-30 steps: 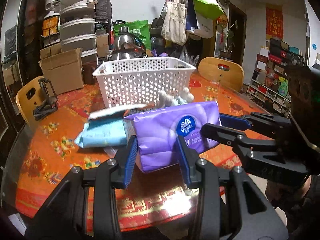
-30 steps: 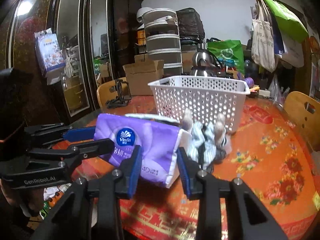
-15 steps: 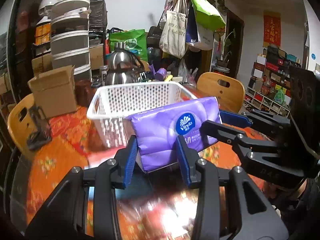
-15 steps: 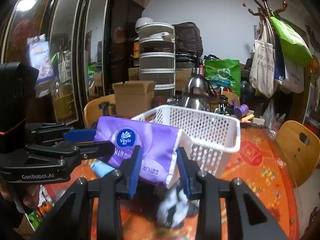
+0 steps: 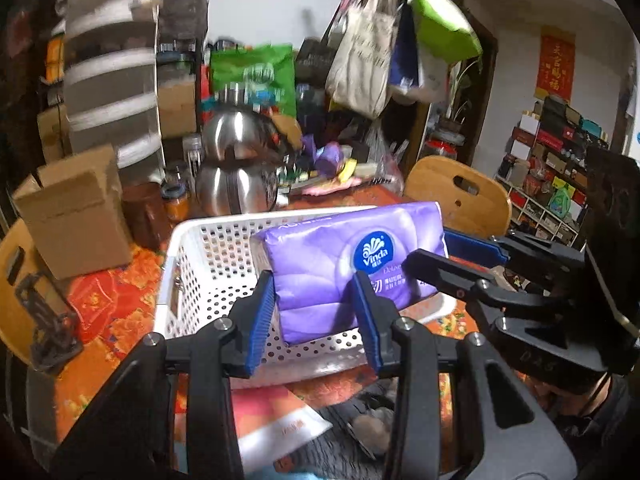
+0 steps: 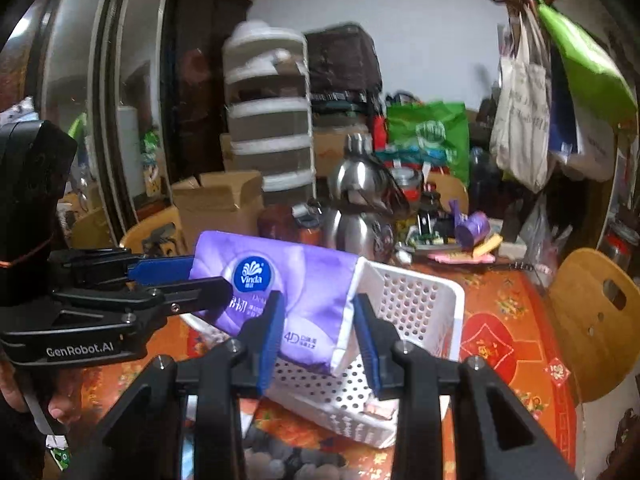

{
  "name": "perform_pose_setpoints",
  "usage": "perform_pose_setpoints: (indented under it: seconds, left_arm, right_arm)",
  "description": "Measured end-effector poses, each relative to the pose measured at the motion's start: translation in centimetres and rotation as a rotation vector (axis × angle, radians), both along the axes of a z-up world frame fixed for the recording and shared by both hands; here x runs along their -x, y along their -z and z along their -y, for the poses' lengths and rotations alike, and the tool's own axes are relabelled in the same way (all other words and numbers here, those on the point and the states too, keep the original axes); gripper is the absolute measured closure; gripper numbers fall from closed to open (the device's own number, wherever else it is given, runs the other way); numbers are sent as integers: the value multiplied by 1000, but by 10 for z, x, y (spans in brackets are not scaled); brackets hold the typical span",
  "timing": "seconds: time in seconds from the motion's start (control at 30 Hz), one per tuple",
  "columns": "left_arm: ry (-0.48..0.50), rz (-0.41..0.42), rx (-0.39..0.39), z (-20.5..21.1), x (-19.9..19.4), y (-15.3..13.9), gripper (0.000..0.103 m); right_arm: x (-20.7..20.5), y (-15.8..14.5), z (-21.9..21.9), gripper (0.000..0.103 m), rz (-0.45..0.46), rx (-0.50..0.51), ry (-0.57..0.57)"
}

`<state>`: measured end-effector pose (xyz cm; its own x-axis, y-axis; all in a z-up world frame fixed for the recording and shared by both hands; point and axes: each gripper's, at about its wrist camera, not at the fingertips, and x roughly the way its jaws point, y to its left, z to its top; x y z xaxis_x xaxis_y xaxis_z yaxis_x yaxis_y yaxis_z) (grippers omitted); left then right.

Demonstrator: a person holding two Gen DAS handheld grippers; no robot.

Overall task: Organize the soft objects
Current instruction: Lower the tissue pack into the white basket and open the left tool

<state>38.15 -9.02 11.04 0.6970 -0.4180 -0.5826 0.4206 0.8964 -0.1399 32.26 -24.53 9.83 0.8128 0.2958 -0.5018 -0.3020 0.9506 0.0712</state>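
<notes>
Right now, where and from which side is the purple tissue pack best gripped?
At its two short ends, one gripper per end, coming from the near side. The tissue pack is long and soft; left gripper and right gripper already hold it so, over the basket.

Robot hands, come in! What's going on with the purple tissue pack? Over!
Left gripper and right gripper both shut on tissue pack, one at each end. Pack in the air over white basket. Nothing in the way.

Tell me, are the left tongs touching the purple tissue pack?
Touching. In the left wrist view the left tongs have their blue pads pressed against both sides of the purple tissue pack, pinching its end in above the white basket.
</notes>
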Motion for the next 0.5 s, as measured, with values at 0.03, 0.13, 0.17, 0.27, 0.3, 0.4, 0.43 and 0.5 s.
perform_pose_setpoints:
  seconds: [0.03, 0.13, 0.17, 0.27, 0.3, 0.4, 0.43, 0.5]
  left_arm:
    - [0, -26, 2, 1, -15, 5, 66]
    - [-17, -101, 17, 3, -48, 22, 65]
    - [-32, -124, 25, 2, -59, 28, 64]
    - [-61, -185, 64, 0, -81, 45, 60]
    - [-65, -199, 70, -1, -85, 51, 59]
    - [-92, -200, 58, -12, -89, 59, 54]
    - [-103, -195, 43, -16, -88, 59, 47]
    - [-117, -184, 35, -26, -83, 60, 31]
  right_arm:
    - [-10, 4, 1, 69, -17, 0, 8]
    - [-36, 21, 3, 69, -78, -8, 18]
    - [-46, 27, 3, 69, -106, -17, 14]
    - [-60, 39, 5, 68, -133, -45, 5]
    - [-65, 42, 5, 67, -143, -36, 3]
    - [-75, 47, 14, 67, -160, -17, 44]
    - [-75, 48, 21, 66, -157, -23, 58]
    - [-75, 51, 29, 55, -167, -35, 72]
